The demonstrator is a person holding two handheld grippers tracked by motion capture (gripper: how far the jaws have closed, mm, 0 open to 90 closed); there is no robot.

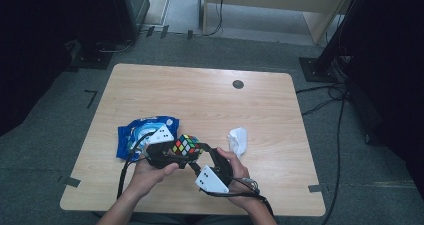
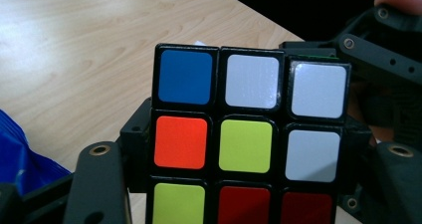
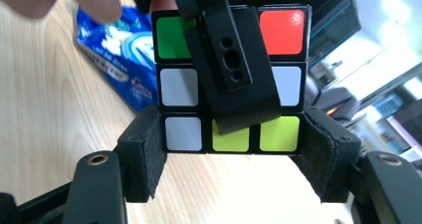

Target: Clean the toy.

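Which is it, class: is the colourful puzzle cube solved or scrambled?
Scrambled. The colourful puzzle cube shows blue, white, orange, yellow and red squares mixed on one face.

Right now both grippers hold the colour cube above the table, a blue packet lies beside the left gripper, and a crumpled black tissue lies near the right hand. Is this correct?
One detail is wrong: the crumpled tissue is white, not black, as the high view shows. The rest stands: both the left gripper and the right gripper hold the colour cube above the table, and the blue packet lies beside the left gripper.
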